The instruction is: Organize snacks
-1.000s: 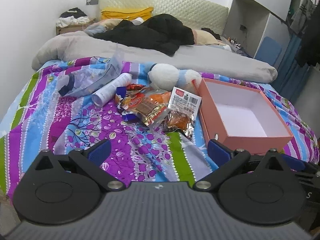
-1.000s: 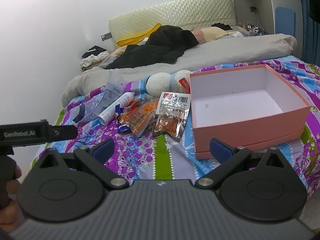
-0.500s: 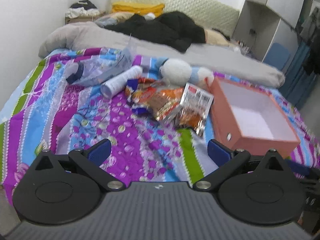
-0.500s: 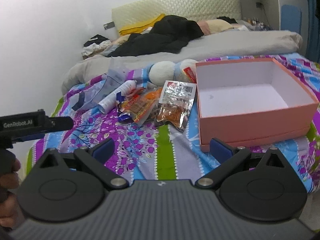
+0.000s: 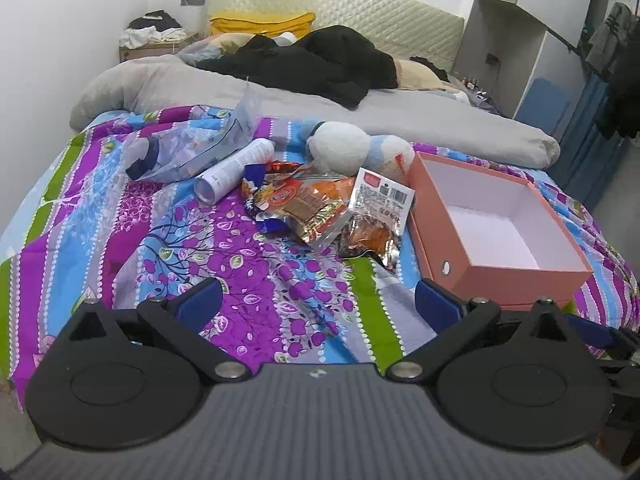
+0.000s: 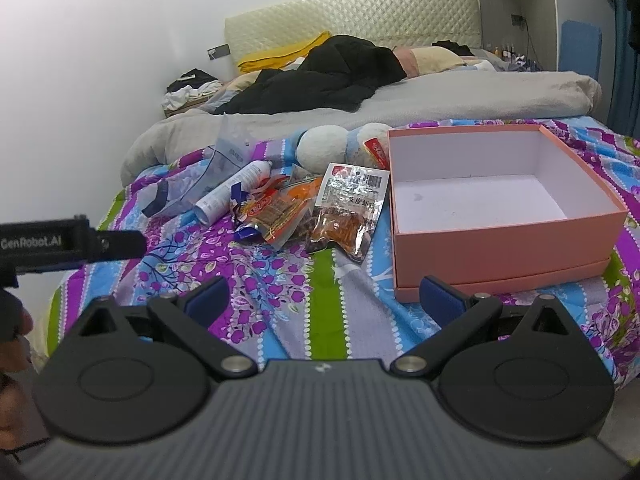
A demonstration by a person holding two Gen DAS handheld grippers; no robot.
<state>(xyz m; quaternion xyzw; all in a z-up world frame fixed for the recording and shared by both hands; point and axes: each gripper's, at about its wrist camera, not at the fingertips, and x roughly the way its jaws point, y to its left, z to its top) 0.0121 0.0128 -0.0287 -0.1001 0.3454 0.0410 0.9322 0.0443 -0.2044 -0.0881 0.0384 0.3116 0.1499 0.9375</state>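
A heap of snack packets lies mid-bed on the patterned bedspread; it also shows in the right wrist view. A clear packet with orange snacks and a white barcode label lies at the heap's right. An open, empty pink box sits to the right of it. My left gripper is open and empty, above the bedspread short of the heap. My right gripper is open and empty, near the box's front corner.
A white cylinder can and a clear plastic bag lie left of the heap. A white and blue plush toy sits behind it. A grey duvet and black clothes cover the far bed. The left gripper's body shows at the right view's left edge.
Both grippers have drifted slightly forward and the views shifted a little; both stay open and empty. Nothing on the bed has moved.
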